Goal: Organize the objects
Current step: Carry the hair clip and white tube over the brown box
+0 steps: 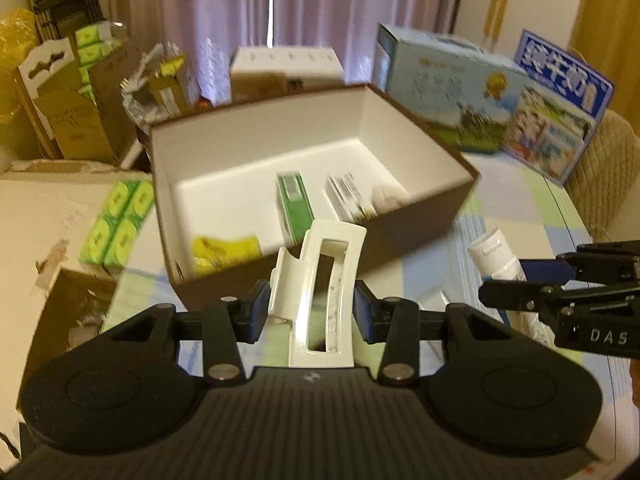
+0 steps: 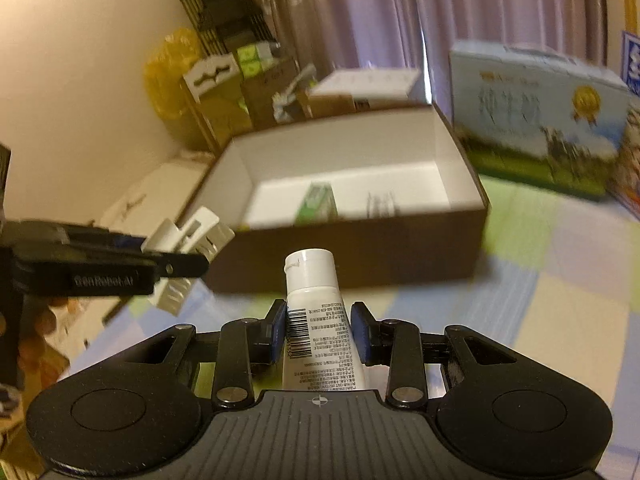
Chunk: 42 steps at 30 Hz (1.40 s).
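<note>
My left gripper [image 1: 311, 312] is shut on a white hair claw clip [image 1: 320, 280] and holds it above the table, in front of the brown box [image 1: 400, 236]. The box has a white inside and holds a green packet [image 1: 295, 204], a yellow packet [image 1: 226, 252] and a small stack of white items [image 1: 352, 198]. My right gripper [image 2: 320, 330] is shut on a white tube [image 2: 316, 320] with a barcode, cap pointing at the box [image 2: 360, 248]. The left gripper with the clip [image 2: 192, 232] shows at the left of the right wrist view.
A checkered cloth [image 2: 540, 300] covers the table. Blue milk cartons [image 1: 452, 88] stand behind the box at the right. Green packs [image 1: 118, 224] lie left of the box. Cardboard boxes [image 1: 76, 120] and curtains [image 1: 240, 8] are behind.
</note>
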### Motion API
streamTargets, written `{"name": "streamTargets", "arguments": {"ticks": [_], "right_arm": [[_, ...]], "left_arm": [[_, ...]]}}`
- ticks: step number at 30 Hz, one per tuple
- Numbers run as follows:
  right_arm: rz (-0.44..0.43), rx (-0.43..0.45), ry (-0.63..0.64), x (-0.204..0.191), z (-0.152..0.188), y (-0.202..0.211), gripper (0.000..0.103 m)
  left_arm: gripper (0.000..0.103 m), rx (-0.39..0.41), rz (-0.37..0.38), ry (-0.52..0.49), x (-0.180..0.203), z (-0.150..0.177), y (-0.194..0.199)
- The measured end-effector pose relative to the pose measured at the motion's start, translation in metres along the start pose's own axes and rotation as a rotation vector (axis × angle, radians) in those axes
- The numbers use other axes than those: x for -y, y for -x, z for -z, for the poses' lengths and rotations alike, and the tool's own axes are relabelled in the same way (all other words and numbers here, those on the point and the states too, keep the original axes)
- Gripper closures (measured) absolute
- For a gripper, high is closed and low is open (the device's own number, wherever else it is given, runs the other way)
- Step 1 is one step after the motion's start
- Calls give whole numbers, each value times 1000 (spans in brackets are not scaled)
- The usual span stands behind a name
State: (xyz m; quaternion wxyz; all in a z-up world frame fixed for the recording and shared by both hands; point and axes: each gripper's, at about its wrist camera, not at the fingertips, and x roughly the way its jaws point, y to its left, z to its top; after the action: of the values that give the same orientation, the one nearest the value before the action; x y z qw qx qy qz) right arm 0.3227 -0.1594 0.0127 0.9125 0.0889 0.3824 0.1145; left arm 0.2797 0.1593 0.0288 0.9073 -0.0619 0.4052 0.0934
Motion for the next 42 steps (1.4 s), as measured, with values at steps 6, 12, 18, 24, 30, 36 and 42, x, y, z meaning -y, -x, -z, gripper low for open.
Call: {"name": "streamTargets", "arguments": {"ticks": [6,12,18,24,30,36,42], "right_arm": [[-14,57,19,-4,-55,-25,72],[-10,101,2,-3,-109,-57,72],[8,136,-9,4,-148,-90,72],[27,129,-18,10,-162,-128,72],[61,61,-64,23,-157,-166,72],[85,-34,-79,33,-146,-202,71],[90,-86,-106,43,-138,-222,71]], "left_arm": [[64,50,-24,16,-18,-39,-10],[64,62,-45,36,-35,-75,-30],[64,46,-52,71,-51,-101,-57],[64,12,-70,104,-65,-116,-91],[64,-40,-78,141,-76,-116,-123],[64,-87,-78,152,-78,-111,-151],[64,-120,-83,160,-80,-106,-169]]}}
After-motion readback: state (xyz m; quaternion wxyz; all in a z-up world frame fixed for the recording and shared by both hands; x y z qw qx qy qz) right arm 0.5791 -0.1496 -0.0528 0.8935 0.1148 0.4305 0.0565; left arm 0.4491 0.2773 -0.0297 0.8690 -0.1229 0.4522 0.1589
